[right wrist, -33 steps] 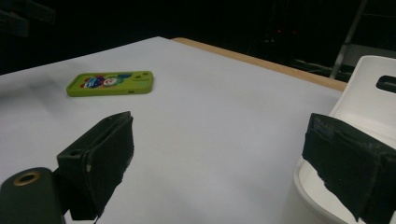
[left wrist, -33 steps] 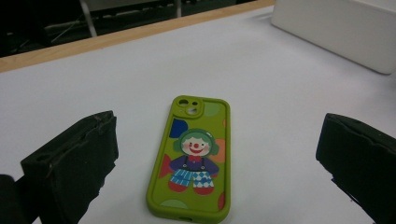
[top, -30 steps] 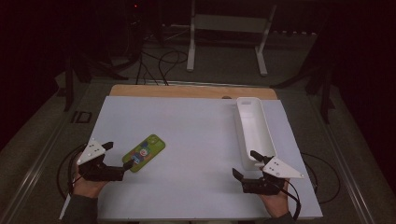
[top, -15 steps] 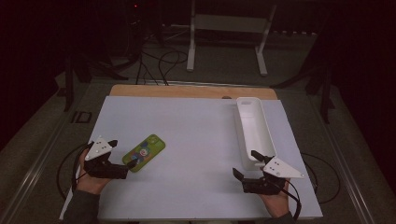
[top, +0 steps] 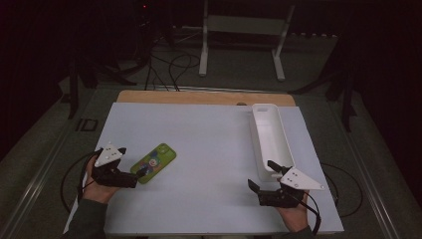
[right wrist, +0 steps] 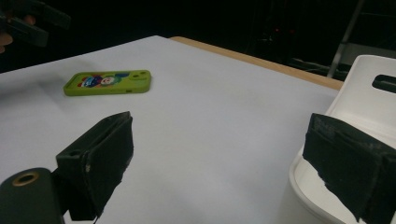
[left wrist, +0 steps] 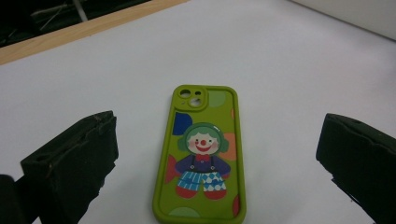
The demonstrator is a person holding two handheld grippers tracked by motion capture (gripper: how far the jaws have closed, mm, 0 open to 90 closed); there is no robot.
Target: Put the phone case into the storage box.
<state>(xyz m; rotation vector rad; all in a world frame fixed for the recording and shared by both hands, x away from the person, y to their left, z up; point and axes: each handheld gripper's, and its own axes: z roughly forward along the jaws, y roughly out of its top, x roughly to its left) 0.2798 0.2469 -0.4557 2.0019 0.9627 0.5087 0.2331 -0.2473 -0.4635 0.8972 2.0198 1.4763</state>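
Phone case (left wrist: pixel 201 157), lime green with a cartoon clown printed on its back, lies flat on the white table (top: pixel 209 149) near its left edge, camera cutout pointing away from the left claw (top: pixel 139 174), whose jaws are spread wide on either side of the case's near end without touching it. The right claw (top: pixel 262 175) gapes empty at the near end of a long white tray (top: pixel 271 137)

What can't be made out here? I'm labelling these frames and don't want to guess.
- Phone case: its near end is cut off by the bottom edge of the left gripper view.
- White tray: its inside is blocked by the near wall and a jaw of the right tongs in the right gripper view.
- Background: too dark in the high view.
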